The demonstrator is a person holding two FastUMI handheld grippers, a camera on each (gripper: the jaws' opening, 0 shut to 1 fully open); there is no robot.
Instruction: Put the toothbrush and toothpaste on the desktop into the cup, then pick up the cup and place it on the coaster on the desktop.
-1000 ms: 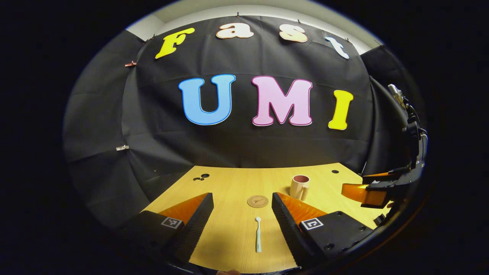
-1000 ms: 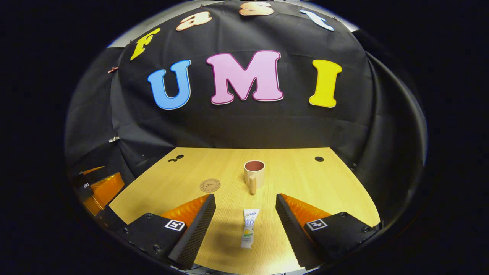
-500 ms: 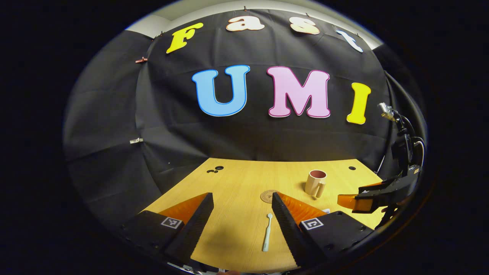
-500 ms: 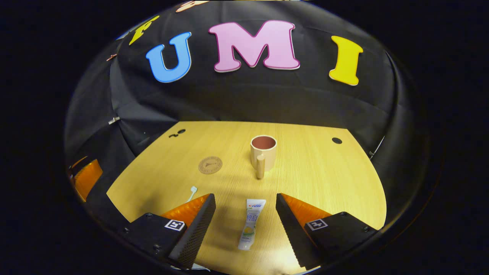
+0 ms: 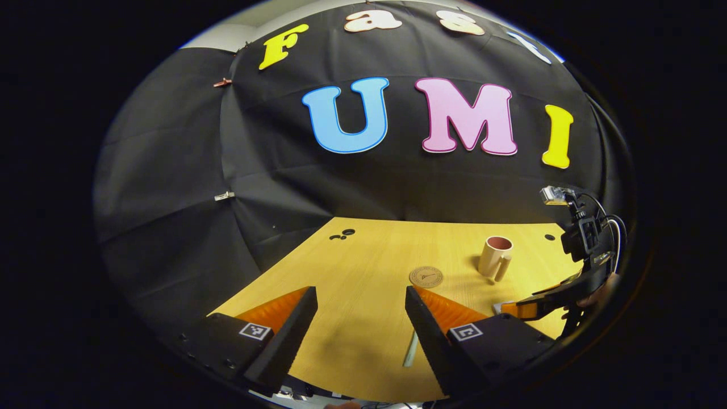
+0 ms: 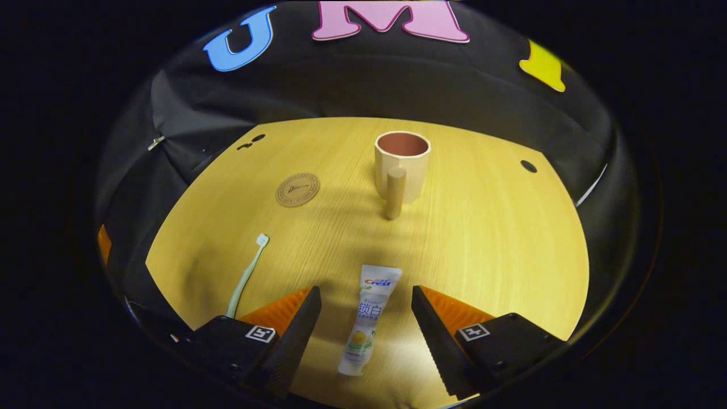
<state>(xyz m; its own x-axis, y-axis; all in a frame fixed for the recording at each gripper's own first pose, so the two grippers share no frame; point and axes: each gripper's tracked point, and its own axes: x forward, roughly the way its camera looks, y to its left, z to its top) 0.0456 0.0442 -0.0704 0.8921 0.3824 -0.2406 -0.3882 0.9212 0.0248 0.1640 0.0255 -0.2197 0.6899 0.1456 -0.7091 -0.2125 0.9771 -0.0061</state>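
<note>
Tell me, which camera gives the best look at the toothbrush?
The right gripper view: the toothbrush lies nearly whole on the desk, bristles toward the coaster. In the left gripper view just a bit of its handle peeks beside that gripper's finger.

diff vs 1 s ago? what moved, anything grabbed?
Right gripper has tipped down and closed in on the toothpaste, which now lies between its open fingers, not yet pinched. Left gripper swung left: the toothbrush went from centred between its fingers to beside its right finger. Nothing grabbed or released. Cup, coaster, toothbrush and toothpaste stay put on the desktop.
</note>
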